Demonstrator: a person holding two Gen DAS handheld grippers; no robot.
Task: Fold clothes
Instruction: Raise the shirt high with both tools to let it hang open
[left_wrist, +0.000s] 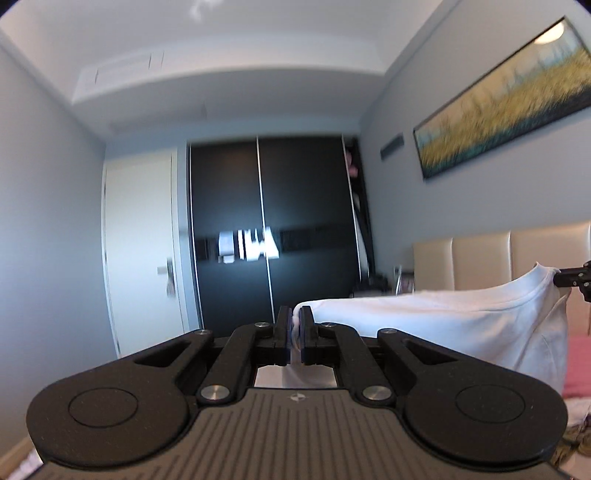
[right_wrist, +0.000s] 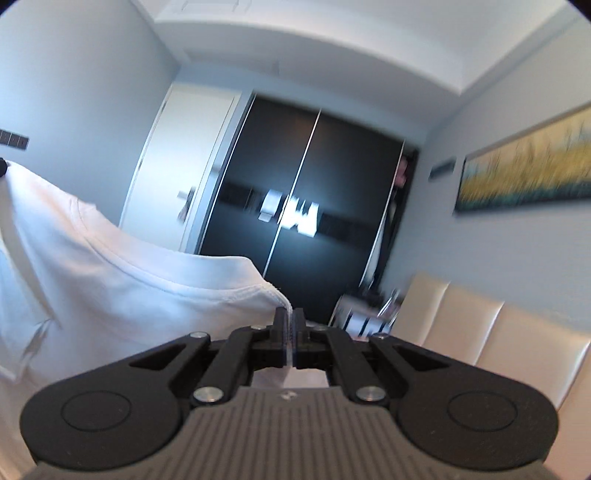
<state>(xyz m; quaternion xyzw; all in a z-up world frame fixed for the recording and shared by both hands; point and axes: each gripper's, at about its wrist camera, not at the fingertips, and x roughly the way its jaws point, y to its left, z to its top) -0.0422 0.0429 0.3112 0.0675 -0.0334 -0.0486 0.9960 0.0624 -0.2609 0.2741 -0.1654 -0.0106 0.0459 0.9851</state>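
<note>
White shirt (left_wrist: 424, 317) pinched by both hand-held grippers | black wardrobe (left_wrist: 269, 229) behind | headboard (left_wrist: 480, 258) right

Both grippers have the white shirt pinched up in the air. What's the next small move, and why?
Probably lower both together toward the bed. The left gripper and right gripper each clamp an edge of the white shirt, which hangs slack between them, so laying it flat should come before any fold.

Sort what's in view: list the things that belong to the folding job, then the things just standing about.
For the job:
white T-shirt
left hand-held gripper
right hand-held gripper

Just there:
black sliding wardrobe
framed landscape painting
padded headboard
white door
</note>
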